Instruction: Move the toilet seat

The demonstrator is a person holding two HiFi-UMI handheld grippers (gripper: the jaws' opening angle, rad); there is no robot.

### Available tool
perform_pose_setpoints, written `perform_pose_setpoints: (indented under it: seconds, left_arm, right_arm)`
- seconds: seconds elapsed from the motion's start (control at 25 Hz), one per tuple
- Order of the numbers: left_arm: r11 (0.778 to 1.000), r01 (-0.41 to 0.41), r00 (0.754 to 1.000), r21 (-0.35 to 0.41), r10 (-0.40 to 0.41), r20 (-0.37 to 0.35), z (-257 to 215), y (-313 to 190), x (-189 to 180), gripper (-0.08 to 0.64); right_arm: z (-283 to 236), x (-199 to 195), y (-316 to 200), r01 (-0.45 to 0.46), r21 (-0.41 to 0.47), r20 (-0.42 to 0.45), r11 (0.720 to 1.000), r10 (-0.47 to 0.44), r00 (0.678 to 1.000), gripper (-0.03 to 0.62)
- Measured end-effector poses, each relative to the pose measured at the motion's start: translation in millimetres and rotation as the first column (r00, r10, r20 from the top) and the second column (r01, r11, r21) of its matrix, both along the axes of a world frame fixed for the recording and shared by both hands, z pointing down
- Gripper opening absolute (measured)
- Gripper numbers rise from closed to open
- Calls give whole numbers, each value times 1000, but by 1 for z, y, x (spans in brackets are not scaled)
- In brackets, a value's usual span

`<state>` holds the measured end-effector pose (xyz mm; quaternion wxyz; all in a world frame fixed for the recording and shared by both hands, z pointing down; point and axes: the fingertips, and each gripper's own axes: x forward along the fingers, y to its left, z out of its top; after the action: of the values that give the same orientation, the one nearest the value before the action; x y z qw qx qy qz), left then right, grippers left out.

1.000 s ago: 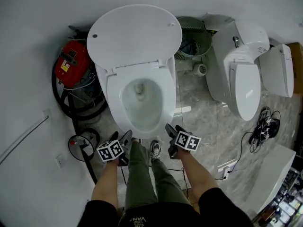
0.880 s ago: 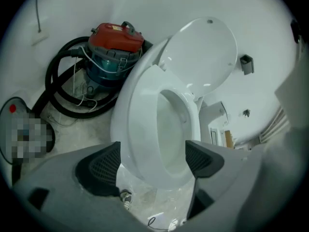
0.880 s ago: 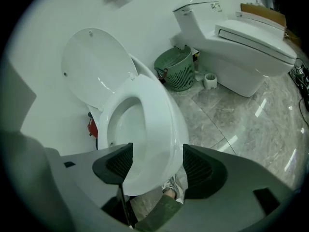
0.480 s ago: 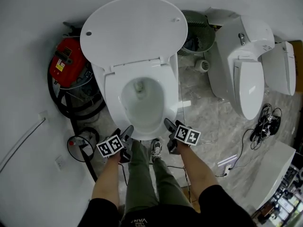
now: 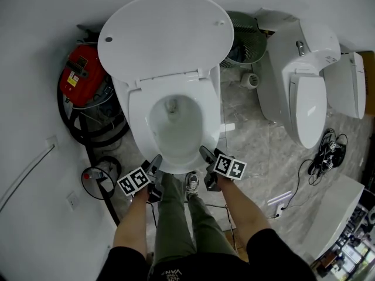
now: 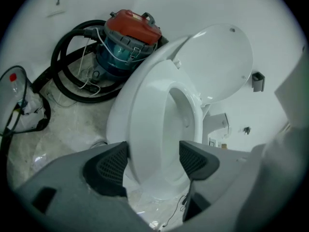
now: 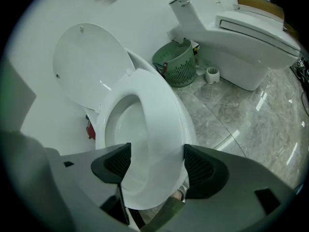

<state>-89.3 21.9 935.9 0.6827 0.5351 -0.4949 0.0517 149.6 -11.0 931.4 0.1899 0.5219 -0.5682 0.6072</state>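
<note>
Status: not started, by my read. Toilet seat (image 5: 136, 113) lies flat on the bowl (image 5: 176, 127), with the lid (image 5: 164, 34) raised behind it at 12 o'clock. The seat's long axis runs 12–6 in the head view, hinge at 12, nose at 6. Left gripper (image 5: 155, 161) sits at the nose's 7, jaws closing, seat edge between them, no pad contact visible. Right gripper (image 5: 206, 155) is at 5, jaws wide apart around the rim. Left to do: grip and lift.
</note>
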Motion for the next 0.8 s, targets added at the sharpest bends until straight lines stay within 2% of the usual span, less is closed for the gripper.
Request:
perform_pose_setpoints:
  seconds: [0.04, 0.32, 0.64, 0.8]
  left_arm:
    - [1000, -9, 1000, 2, 9, 2, -2, 0, -1, 329]
    - [998, 20, 999, 54, -18, -40, -35, 0, -3, 342]
    - [988, 75, 993, 136, -62, -98, -105, -10, -4, 368]
    - [981, 79, 990, 177, -57, -130, -143, -21, -7, 376]
  right_arm:
    - [-3, 0, 0, 5, 3, 10, 1000, -5, 1000, 331]
    - [-41, -2, 0, -21, 64, 87, 998, 15, 996, 337]
    - [-117, 2, -11, -134, 149, 191, 980, 104, 976, 336]
    - [-158, 2, -23, -161, 196, 235, 967, 113, 965, 330]
